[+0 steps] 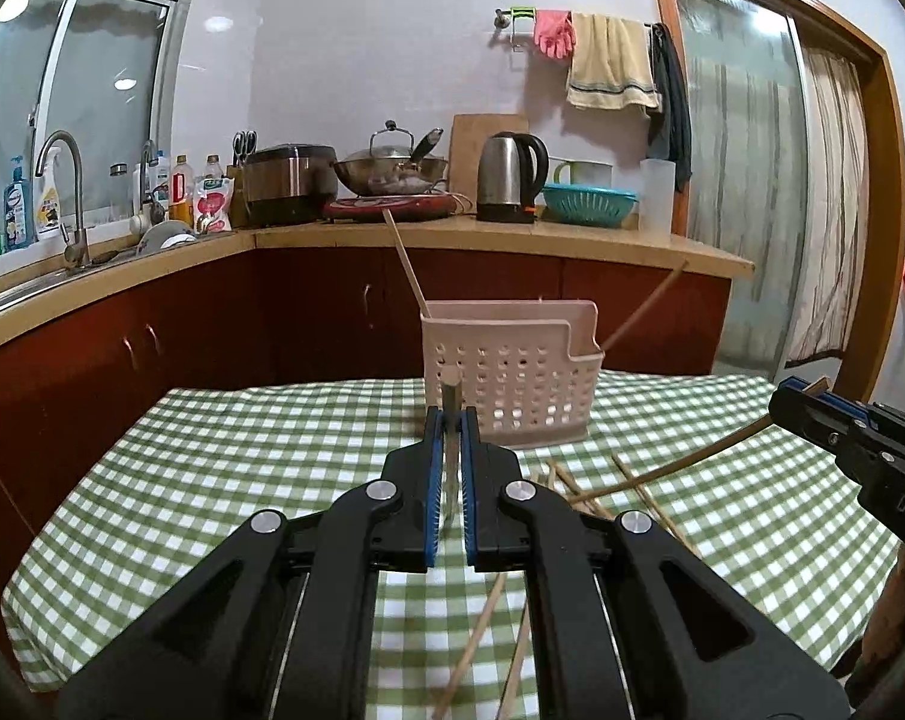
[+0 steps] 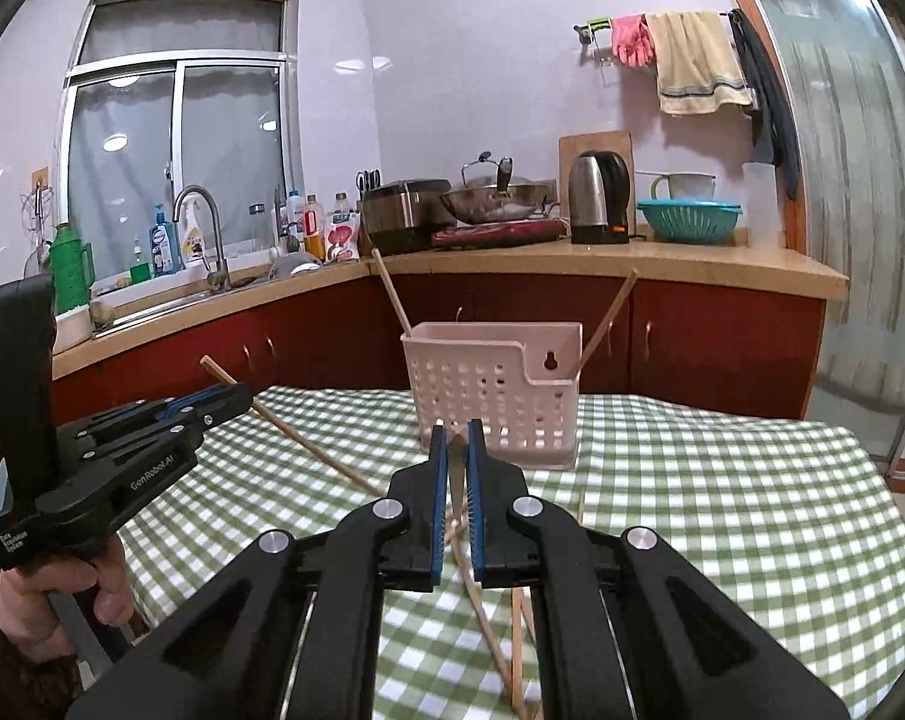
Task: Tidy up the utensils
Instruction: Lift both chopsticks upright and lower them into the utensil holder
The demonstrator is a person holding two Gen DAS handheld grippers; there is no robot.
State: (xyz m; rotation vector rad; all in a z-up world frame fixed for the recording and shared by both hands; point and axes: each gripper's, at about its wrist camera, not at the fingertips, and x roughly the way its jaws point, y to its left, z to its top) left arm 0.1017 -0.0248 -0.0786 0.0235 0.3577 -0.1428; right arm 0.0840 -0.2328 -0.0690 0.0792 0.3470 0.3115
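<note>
On green-checked tablecloth (image 1: 212, 480): pale perforated plastic basket (image 1: 512, 384) holds two wooden chopsticks (image 1: 405, 267); left gripper (image 1: 451, 420) and right gripper (image 2: 458, 441) each pinch one; several loose chopsticks (image 2: 515, 648) remain.

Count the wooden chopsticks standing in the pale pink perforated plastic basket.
2. One slim wooden chopstick leans from the left corner of the pale pink perforated plastic basket, the other from its right end. Shorter ones inside could be hidden.
</note>
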